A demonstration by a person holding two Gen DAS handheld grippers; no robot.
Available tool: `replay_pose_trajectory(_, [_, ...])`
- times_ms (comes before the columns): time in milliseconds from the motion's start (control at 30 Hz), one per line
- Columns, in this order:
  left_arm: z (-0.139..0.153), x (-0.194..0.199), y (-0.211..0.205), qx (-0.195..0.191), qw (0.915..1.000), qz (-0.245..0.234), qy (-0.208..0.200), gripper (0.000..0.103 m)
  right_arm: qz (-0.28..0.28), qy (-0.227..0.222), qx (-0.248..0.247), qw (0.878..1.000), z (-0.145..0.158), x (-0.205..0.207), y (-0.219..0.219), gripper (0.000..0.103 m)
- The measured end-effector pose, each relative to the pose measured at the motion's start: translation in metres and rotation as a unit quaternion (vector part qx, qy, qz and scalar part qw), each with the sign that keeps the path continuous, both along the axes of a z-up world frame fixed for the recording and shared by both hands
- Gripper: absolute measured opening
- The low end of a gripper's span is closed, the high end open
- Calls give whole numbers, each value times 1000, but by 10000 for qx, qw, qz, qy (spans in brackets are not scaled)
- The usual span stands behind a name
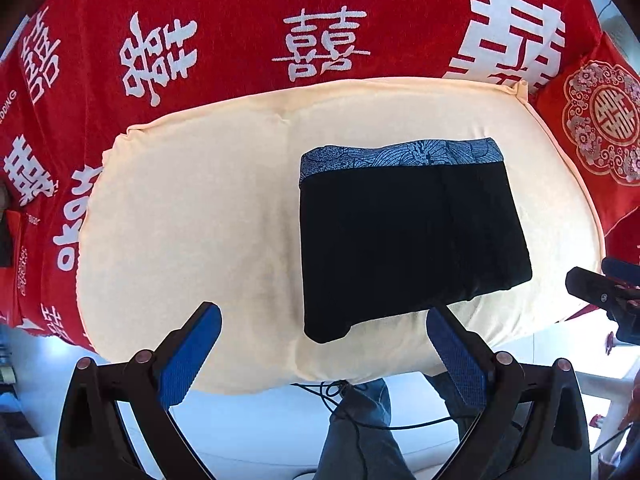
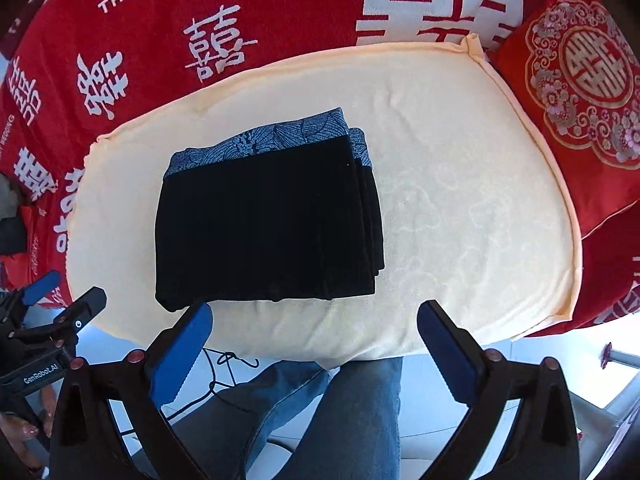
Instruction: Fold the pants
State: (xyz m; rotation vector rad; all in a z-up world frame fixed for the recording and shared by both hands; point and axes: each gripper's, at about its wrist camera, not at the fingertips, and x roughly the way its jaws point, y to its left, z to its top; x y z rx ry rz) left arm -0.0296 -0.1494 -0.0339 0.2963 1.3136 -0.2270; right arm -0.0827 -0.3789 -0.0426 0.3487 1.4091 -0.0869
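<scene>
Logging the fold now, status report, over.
Left gripper and right gripper open, empty. Pants folded into a stack on the cream cushion. Nothing in the way.

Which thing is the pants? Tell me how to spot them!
Find the big red blanket with white characters, then the cream cushion lying on it. The pants sit on that cushion, folded into a neat black block. Their blue-grey patterned waistband along the far edge sets them apart; nothing else on the cushion is dark.
</scene>
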Motion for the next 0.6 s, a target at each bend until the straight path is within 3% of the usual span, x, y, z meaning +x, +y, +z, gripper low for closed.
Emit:
replay_pose_trajectory(100, [12, -4, -1, 33, 9999, -93, -27, 103, 138, 100, -176, 9997, 10, -2, 11, 102])
replay_pose_trajectory(333, [33, -10, -5, 178, 9992, -345, -76, 103, 231, 205, 58, 9995, 31, -10, 34, 102])
replay_pose_trajectory(600, [46, -9, -7, 194, 9989, -430, -75, 103, 169, 279, -17, 9995, 39, -9, 35, 102])
